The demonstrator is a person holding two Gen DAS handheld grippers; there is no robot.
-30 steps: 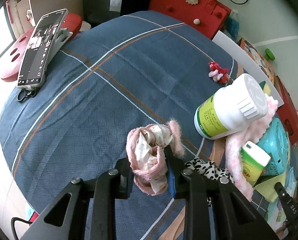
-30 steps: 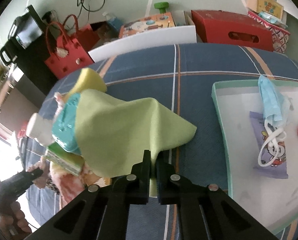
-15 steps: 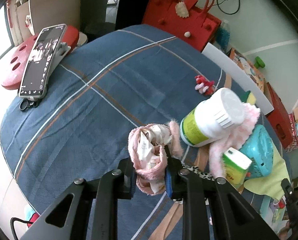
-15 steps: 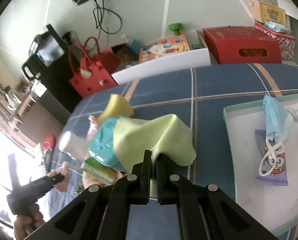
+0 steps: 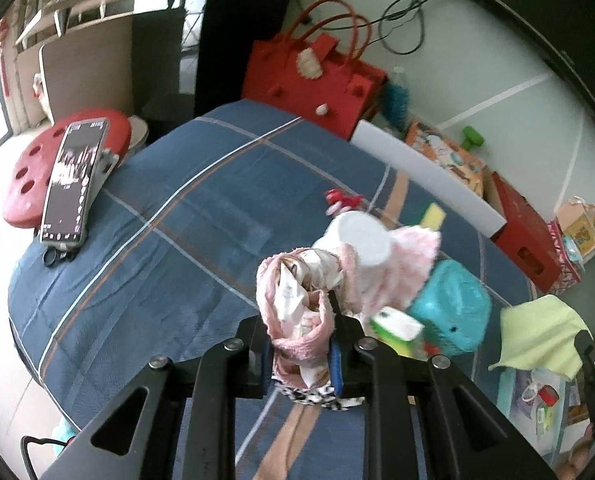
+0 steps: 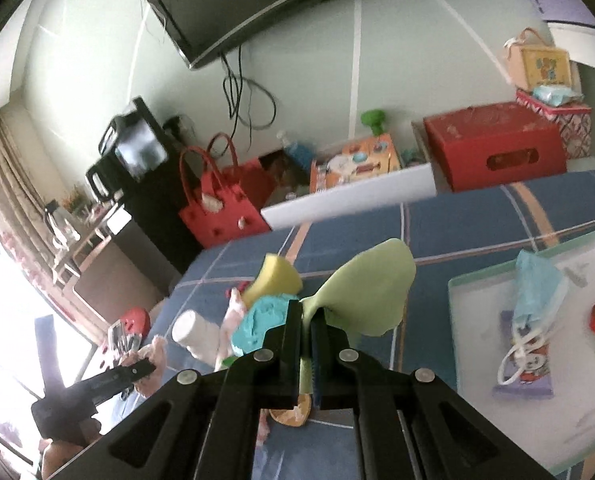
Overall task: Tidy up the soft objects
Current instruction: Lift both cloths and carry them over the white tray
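Your left hand-held gripper (image 5: 299,344) is clamped on a pink slipper (image 5: 297,312), lifted above the table (image 5: 169,248); open cloth lies to its left. Your right hand-held gripper (image 6: 306,328) pinches a green cloth (image 6: 369,292), clear of the tray's rim (image 6: 453,320).

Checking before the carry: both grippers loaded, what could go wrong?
Left gripper pinches only part of the pink bundle; the loose leopard-print piece hanging below might drop.

Right gripper holds the green cloth by a corner; its free flap could snag the teal item or yellow sponge.
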